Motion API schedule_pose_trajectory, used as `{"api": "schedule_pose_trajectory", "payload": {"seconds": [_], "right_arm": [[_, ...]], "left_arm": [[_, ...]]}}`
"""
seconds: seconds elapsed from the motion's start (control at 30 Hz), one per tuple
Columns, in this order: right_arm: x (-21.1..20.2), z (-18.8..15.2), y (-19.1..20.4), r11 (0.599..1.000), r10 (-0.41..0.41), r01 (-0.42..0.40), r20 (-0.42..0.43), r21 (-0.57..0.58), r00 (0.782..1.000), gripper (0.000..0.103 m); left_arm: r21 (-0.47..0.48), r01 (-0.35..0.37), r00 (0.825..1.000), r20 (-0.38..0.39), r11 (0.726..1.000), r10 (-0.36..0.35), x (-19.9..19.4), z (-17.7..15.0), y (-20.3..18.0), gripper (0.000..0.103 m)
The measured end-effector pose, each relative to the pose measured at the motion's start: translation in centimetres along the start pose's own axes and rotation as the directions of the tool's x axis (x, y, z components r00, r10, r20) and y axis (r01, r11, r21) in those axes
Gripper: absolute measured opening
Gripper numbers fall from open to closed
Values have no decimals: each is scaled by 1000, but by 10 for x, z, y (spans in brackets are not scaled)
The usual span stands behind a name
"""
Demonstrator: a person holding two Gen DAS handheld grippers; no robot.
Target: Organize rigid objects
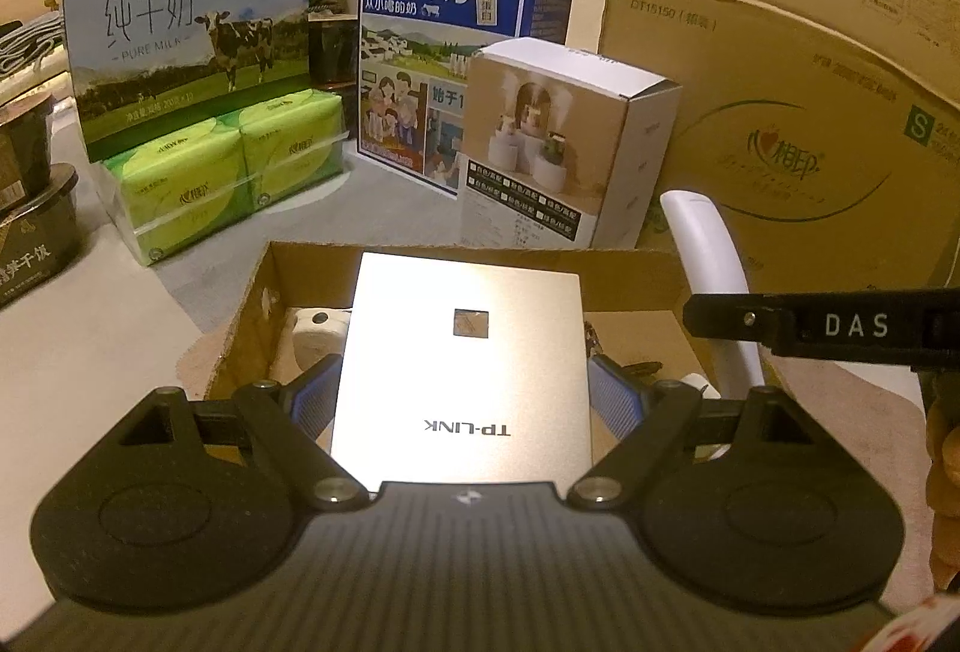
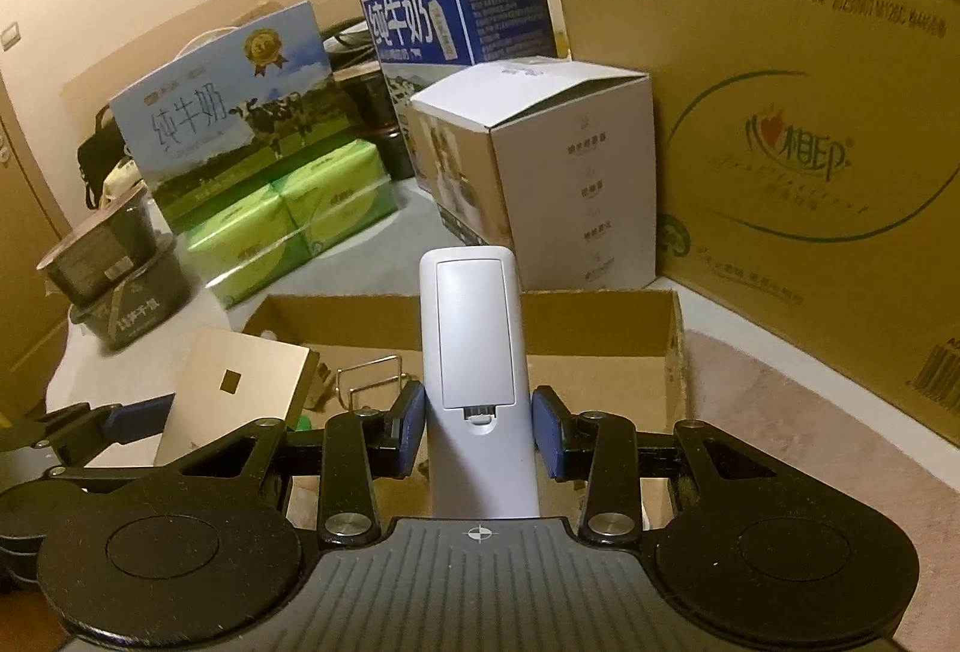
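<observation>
Right wrist alone shows remote point(image 2: 474, 352) battery cover (grey)

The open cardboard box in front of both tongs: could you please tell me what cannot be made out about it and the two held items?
- Cardboard box floor: left wrist view, mostly hidden by the TP-LINK panel; the white item inside stays unidentifiable.
- Wire object: right wrist view, partly behind the tongs, too small to name.
- Remote control: right wrist view shows only the battery cover; button side faces away.
- Panel's underside: unseen in both views.
</observation>
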State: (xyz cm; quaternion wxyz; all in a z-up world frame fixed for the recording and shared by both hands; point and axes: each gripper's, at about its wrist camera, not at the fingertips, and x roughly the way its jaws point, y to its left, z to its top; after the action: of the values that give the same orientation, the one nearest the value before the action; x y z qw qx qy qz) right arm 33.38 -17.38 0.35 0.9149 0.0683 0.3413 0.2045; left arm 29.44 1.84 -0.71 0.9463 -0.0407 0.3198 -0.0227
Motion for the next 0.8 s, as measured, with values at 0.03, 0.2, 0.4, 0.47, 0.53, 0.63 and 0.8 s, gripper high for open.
{"api": "schedule_pose_trajectory", "payload": {"seconds": [0.03, 0.2, 0.4, 0.47, 0.53, 0.63, 0.8], "right_arm": [[2, 0, -1, 1000, -1, 1, -2, 4, 1000, 39], [11, -2, -6, 1000, -6, 6, -15, 19, 1000, 39], [17, -5, -10, 999, -11, 11, -23, 32, 1000, 39], [18, -6, -11, 999, -11, 12, -25, 35, 1000, 39], [19, -6, -12, 999, -10, 11, -26, 38, 1000, 39], [18, -6, -13, 999, -10, 11, -25, 40, 1000, 39], [16, -8, -12, 999, -6, 7, -27, 44, 1000, 39]], "left_arm": [[1, 0, 1000, -2, 1000, 0, 2, 0, 0, 84], [-2, 0, 1000, -10, 1000, 0, 11, -3, 0, 84], [-9, 10, 1000, -18, 1000, -11, 20, -7, -2, 85], [-12, 21, 1000, -23, 1000, -21, 23, -8, -3, 85], [-9, 14, 1000, -24, 1000, -14, 24, -9, -4, 85], [-20, 0, 1000, -11, 1000, -1, 20, -12, 0, 86], [-30, -13, 1000, -1, 999, 13, 12, -12, 9, 86]]}}
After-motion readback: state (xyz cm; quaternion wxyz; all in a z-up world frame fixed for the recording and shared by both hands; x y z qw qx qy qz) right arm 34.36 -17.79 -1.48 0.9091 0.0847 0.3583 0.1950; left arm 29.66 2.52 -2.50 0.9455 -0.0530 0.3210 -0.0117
